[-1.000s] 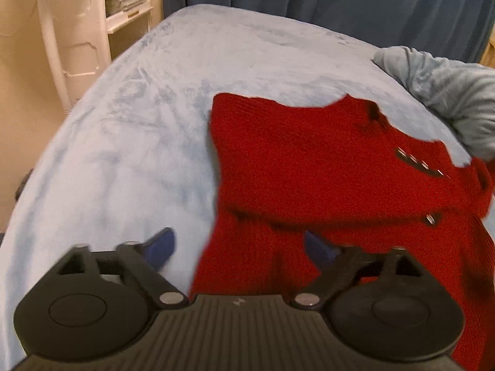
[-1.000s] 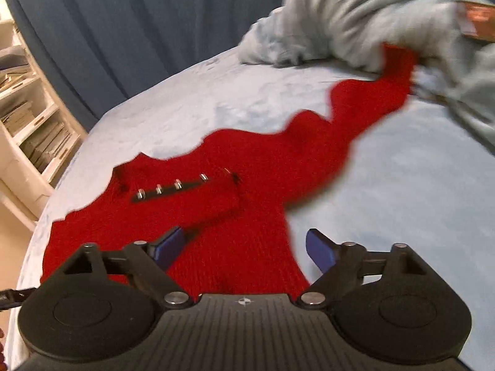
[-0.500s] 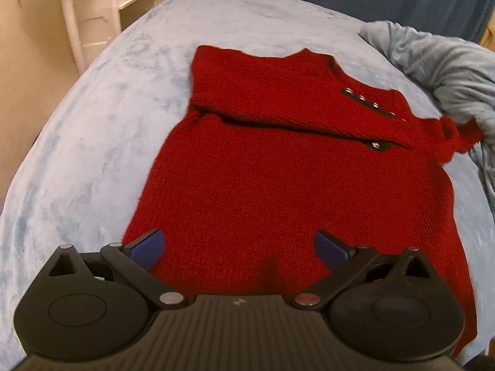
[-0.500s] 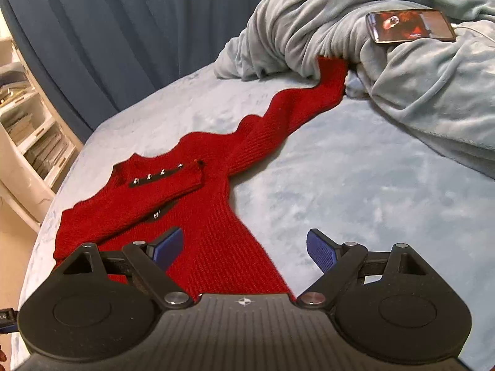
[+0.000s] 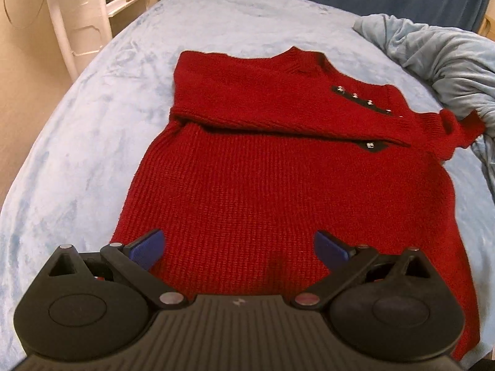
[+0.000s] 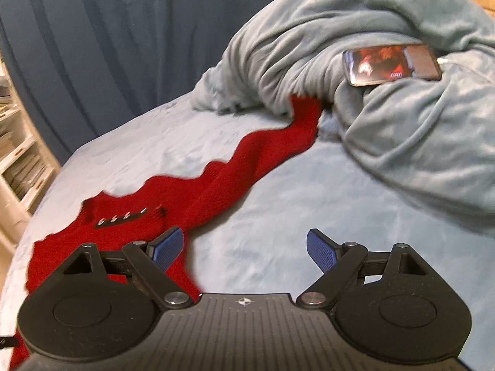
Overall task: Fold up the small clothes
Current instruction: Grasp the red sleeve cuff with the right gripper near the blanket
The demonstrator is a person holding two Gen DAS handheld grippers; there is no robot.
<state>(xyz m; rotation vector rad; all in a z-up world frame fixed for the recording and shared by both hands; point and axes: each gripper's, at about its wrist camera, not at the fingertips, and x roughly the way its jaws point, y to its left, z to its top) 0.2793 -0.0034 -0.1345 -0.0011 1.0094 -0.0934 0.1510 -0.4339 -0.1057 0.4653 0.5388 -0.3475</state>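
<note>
A red knit sweater (image 5: 278,185) lies flat on the light blue bed, neck away from me. Its left sleeve is folded across the chest, with a dark cuff strip of metal studs (image 5: 362,99). The right sleeve (image 6: 266,151) stretches out toward the grey blanket, its end tucked under a fold. My left gripper (image 5: 238,247) is open and empty above the sweater's hem. My right gripper (image 6: 244,247) is open and empty above the bed, beside the sweater's right side.
A crumpled grey-blue blanket (image 6: 386,92) is heaped at the right of the bed, with a phone (image 6: 391,65) lying on it. A white shelf unit (image 5: 92,9) stands left of the bed. Dark blue curtains (image 6: 108,31) hang behind.
Both grippers have pulled back from the sweater and stay open. The left view now takes in the whole body; the right gripper has shifted right, toward the outstretched sleeve.
</note>
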